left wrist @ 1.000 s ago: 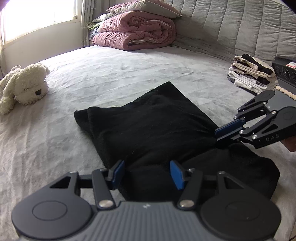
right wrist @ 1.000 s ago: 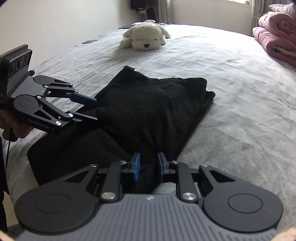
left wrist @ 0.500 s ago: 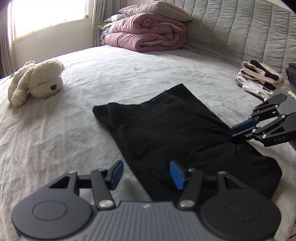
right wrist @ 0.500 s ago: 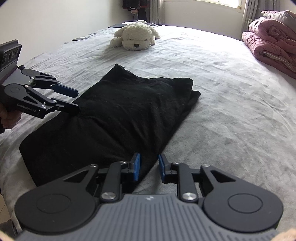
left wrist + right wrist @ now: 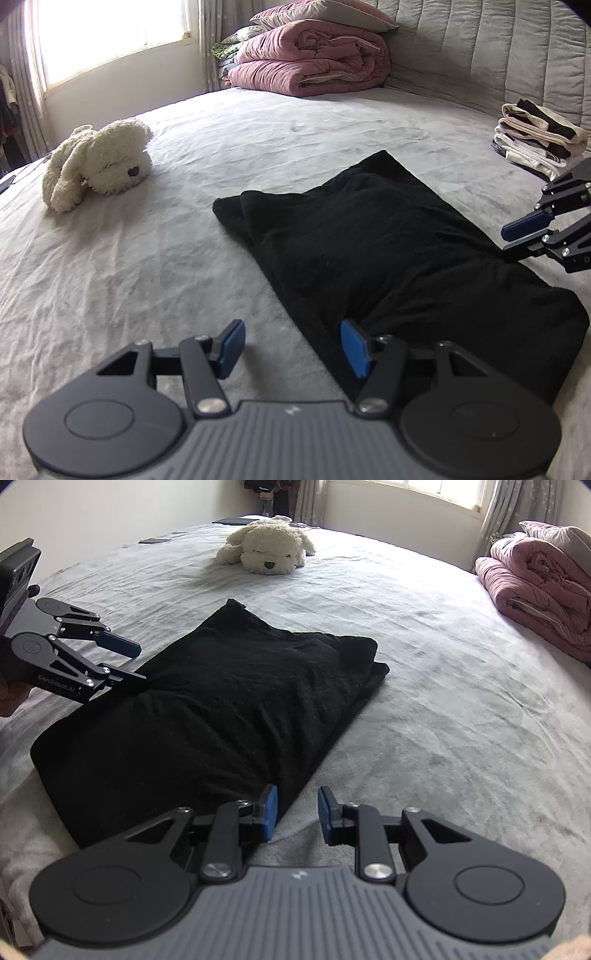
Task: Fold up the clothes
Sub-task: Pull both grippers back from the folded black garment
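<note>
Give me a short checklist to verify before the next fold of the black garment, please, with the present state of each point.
1. Left tool open: ok.
2. Right tool open: ok.
3. Folded black fabric garment lies flat on the grey bed sheet: ok, slightly puffy.
4. Both tools at opposite long edges of the garment: ok.
5. White plush dog clear of the garment: ok.
6. Layers underneath aligned: cannot tell.

"GenRobot.AI" is printed in white on the left tongs, on the lower arm.
</note>
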Demonstrator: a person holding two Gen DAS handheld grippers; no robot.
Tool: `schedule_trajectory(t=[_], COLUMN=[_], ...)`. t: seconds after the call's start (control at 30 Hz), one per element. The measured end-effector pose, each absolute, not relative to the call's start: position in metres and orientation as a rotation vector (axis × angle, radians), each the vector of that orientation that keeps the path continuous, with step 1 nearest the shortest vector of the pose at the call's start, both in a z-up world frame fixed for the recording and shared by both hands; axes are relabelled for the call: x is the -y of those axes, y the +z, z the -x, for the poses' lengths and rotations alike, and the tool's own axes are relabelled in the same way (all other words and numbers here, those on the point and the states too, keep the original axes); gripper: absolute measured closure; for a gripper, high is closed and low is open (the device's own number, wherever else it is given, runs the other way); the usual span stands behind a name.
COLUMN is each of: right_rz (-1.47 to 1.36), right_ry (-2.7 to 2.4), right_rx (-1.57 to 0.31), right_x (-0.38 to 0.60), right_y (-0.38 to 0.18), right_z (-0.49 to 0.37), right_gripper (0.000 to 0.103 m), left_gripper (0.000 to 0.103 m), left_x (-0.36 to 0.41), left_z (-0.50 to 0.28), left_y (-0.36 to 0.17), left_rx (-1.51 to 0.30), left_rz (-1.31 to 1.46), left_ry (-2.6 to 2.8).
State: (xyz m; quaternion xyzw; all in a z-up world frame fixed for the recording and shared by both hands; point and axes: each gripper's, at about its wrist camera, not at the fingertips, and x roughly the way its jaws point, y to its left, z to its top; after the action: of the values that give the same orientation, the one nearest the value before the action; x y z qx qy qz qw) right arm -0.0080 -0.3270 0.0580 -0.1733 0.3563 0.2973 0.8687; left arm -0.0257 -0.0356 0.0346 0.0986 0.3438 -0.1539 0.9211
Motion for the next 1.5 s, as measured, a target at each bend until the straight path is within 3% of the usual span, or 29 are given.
schedule_trajectory(t=[0.23,0.33,0.37,0.67,0.87,0.9,1.03,1.1,1.27,1.5], right_rz=[0.380,0.399,0.408,0.415,0.461,0.470,0.545,0.593,0.692,0.773], right_ry=[0.690,0.774,0.796,0.752,0.720,0.725,0.789,0.823,0.882,0.898], right_rx=[-0.697,-0.704,-0.713,-0.848,-0.821,-0.801,-0.723,-0.697,-0.676,-0.629], right_x=[0.327,0.318,0.315,0.327,0.333,0.335,0.339,0.337,0.329,0.320], right_y=[0.072,0.076,0.076,0.054,0.059,0.062,0.068,0.067,0.059,0.052], right_z=[0.034,0.053,0.058,0.058,0.067,0.071,0.090,0.099,0.110,0.116], right_gripper=[0.077,0.088,0.093,0.096,0.091,0.082,0.077,0.066,0.066,0.065], left_gripper=[0.044,0.044,0.044,0.042,0.044,0.044,0.044,0.044,0.050,0.050], left_x=[0.043,0.054,0.058,0.059,0.046,0.043,0.041,0.046,0.058,0.063], left_z=[0.066,0.084,0.088,0.085,0.092,0.095,0.117,0.128,0.152,0.151], left_y=[0.053,0.054,0.052,0.025,0.041,0.045,0.056,0.054,0.044,0.033], left_rx=[-0.598,-0.568,-0.569,-0.680,-0.650,-0.640,-0.584,-0.566,-0.512,-0.532], left_rz=[-0.247,-0.268,-0.280,-0.312,-0.286,-0.282,-0.340,-0.393,-0.498,-0.569], left_ry=[-0.444,-0.534,-0.557,-0.538,-0.529,-0.538,-0.656,-0.715,-0.836,-0.821])
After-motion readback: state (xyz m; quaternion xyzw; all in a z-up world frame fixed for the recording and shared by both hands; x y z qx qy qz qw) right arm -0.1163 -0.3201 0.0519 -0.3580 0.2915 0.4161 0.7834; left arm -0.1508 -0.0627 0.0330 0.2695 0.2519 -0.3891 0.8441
